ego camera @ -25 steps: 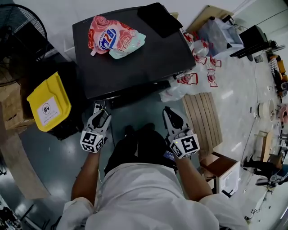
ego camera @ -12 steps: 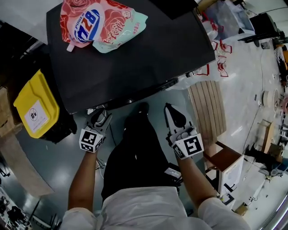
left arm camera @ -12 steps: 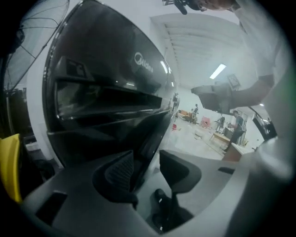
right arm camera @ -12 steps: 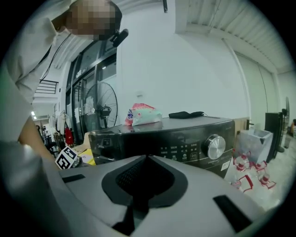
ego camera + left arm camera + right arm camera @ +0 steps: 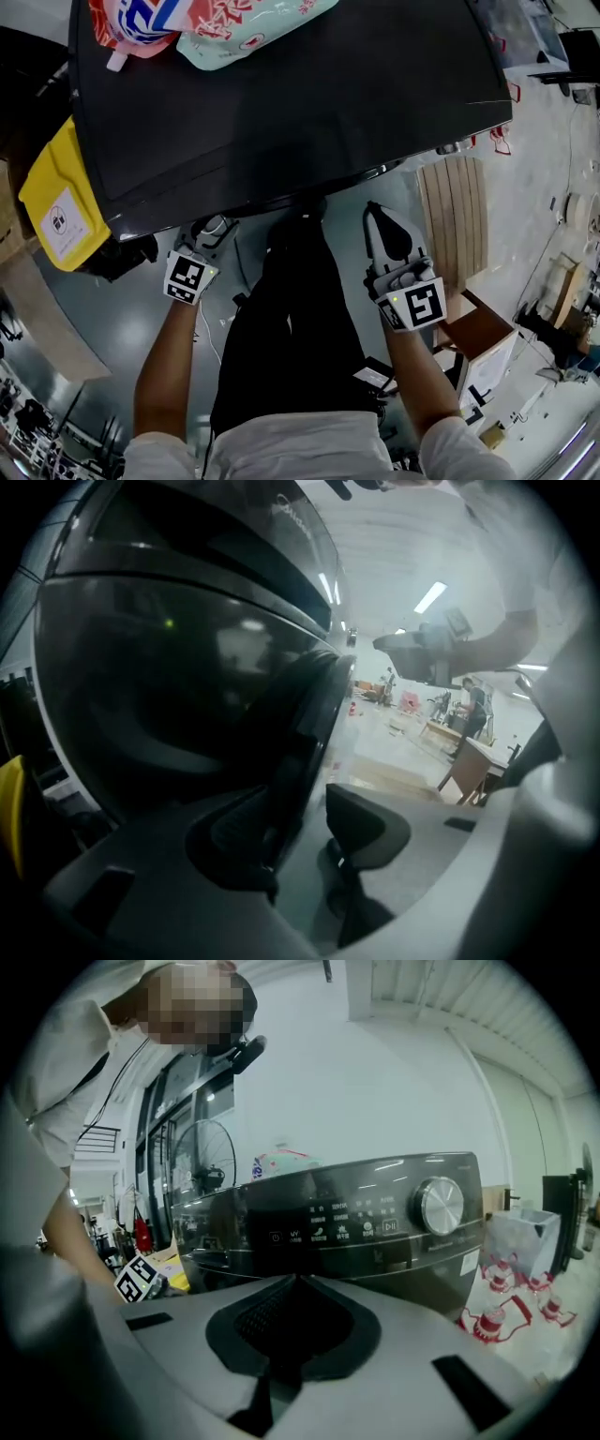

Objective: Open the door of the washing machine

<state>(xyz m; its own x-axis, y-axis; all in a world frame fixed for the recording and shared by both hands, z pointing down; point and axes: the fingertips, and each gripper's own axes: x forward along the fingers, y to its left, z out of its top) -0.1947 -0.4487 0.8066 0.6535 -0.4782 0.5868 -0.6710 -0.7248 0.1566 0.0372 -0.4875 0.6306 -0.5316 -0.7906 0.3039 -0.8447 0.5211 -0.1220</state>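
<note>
Door rim point(image 5: 305, 726) runs upright between spread fingers of left gripper point(image 5: 302, 819); right gripper point(image 5: 294, 1283) fingers pressed together.

— A home laundry room?
— Hardly; more a workshop hall. Note the washing machine point(image 5: 281, 103) parked on a glossy grey floor point(image 5: 94, 309), beside a wooden pallet point(image 5: 457, 220) and yellow bin point(image 5: 52, 202).
— Anything else?
— See strip lights point(image 5: 430, 597) overhead, desks point(image 5: 466, 761) far back, a standing fan point(image 5: 214, 1162) by tall windows point(image 5: 169, 1129).

I see one pink pouch point(image 5: 216, 28) on top of the washing machine point(image 5: 281, 103) — at its far edge. A yellow bin point(image 5: 56, 202) and a slatted board point(image 5: 455, 211) rest on the floor point(image 5: 103, 309).
</note>
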